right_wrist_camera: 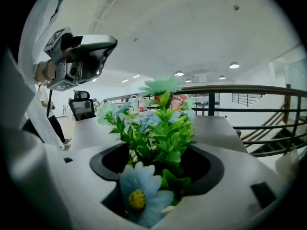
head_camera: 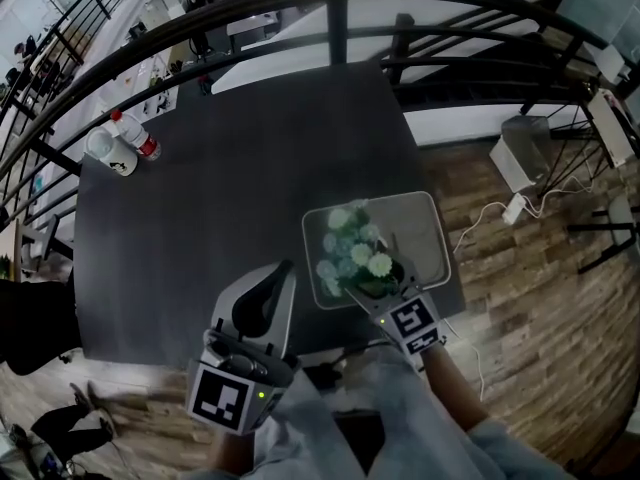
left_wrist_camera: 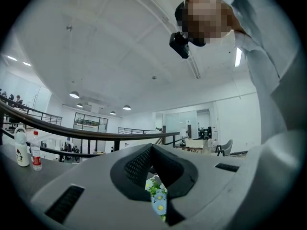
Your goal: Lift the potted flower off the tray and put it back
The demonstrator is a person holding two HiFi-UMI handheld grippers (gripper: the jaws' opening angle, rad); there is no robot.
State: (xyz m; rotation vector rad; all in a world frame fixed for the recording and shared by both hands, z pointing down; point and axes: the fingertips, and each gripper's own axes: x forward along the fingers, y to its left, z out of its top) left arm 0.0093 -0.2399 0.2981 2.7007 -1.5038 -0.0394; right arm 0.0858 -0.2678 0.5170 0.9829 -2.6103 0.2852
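Note:
The potted flower, green leaves with pale blue and white blooms, stands on the grey tray at the table's near right. My right gripper reaches in from the tray's near edge. In the right gripper view the plant fills the space between the wide-apart jaws, and the pot itself is hidden below them. My left gripper hovers to the left of the tray, over the dark table, with its jaw tips together and nothing in them. Through the slit below those tips a few blooms show.
A red-labelled bottle and a white bottle stand at the dark table's far left corner. A black railing curves behind the table. Wooden floor with cables and a white box lies to the right.

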